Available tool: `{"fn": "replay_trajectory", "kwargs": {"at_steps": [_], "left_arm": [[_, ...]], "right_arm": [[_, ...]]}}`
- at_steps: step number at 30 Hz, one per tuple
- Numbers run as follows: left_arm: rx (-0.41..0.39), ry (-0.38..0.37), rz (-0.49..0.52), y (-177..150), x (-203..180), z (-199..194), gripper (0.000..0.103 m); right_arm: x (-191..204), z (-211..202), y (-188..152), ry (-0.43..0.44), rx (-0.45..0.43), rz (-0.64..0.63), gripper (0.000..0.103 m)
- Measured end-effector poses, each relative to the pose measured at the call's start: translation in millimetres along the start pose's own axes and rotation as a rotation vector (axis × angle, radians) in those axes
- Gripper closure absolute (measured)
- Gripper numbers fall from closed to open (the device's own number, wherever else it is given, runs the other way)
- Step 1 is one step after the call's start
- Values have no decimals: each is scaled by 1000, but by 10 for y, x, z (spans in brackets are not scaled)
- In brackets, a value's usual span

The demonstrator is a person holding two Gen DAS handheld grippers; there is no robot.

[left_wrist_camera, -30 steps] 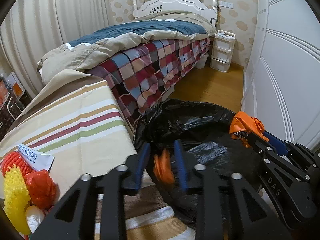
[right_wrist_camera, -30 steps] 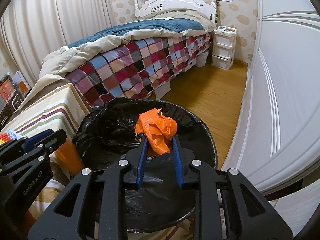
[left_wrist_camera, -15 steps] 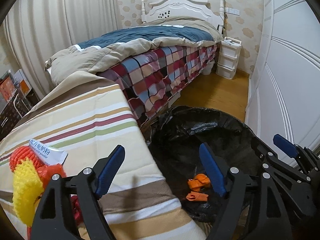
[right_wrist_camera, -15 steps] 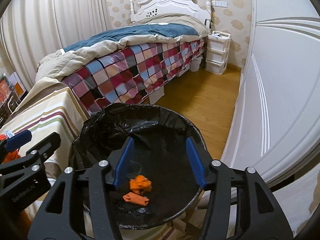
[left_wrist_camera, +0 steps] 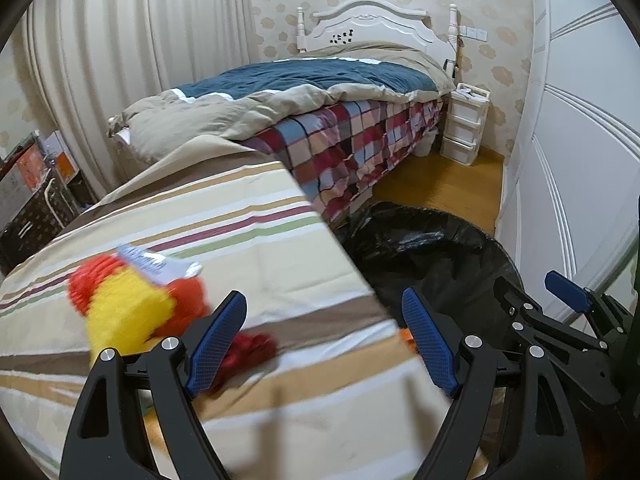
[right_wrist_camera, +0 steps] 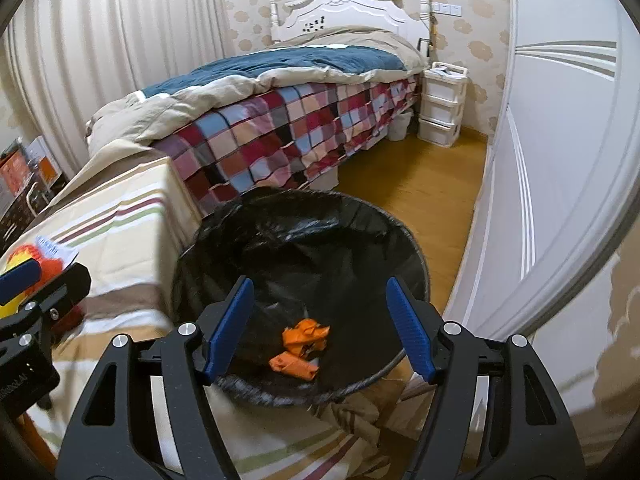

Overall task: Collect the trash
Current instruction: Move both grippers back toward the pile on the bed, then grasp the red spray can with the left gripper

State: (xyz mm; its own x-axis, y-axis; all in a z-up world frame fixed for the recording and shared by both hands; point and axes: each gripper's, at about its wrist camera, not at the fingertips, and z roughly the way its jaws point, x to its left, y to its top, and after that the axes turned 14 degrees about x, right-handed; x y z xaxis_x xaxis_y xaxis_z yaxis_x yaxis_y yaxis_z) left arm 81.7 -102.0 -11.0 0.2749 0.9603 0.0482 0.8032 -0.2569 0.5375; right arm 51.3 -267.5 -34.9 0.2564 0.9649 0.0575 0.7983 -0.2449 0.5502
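Observation:
A round bin with a black liner (right_wrist_camera: 304, 240) stands beside the striped table (left_wrist_camera: 240, 248). Two crumpled orange scraps (right_wrist_camera: 304, 336) lie at its bottom. My right gripper (right_wrist_camera: 320, 324) is open and empty, held above the bin. My left gripper (left_wrist_camera: 326, 340) is open and empty, over the table's right edge. Left of it on the cloth lies a pile of red, yellow and orange trash (left_wrist_camera: 132, 308) with a white printed wrapper (left_wrist_camera: 160, 264) on top. The bin also shows in the left wrist view (left_wrist_camera: 432, 248), and the right gripper (left_wrist_camera: 568, 308) at its right.
A bed with a plaid cover (right_wrist_camera: 288, 124) stands behind the table and bin. A white wardrobe (right_wrist_camera: 560, 160) lines the right side. White plastic drawers (right_wrist_camera: 442, 108) stand by the headboard. Wooden floor (right_wrist_camera: 416, 184) lies between bed and wardrobe. Boxes (left_wrist_camera: 32, 184) stand at far left.
Both grippers opened and dropped their orange scraps into the bin. Since then the left gripper has swung left from over the bin to over the table edge; the right has stayed over the bin.

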Motion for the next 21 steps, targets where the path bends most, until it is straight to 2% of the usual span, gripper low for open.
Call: {"fn": "replay_trajectory", "kwargs": {"at_steps": [10,21], "left_arm": [[-2,58,-48,-434,521,-288,23],[45,125,-193,-876,1279,-317,23]], "right_arm": [[419,-304,-272,69,-9,-88,36],[1062,-472,-543,148,2,-224,36]]}}
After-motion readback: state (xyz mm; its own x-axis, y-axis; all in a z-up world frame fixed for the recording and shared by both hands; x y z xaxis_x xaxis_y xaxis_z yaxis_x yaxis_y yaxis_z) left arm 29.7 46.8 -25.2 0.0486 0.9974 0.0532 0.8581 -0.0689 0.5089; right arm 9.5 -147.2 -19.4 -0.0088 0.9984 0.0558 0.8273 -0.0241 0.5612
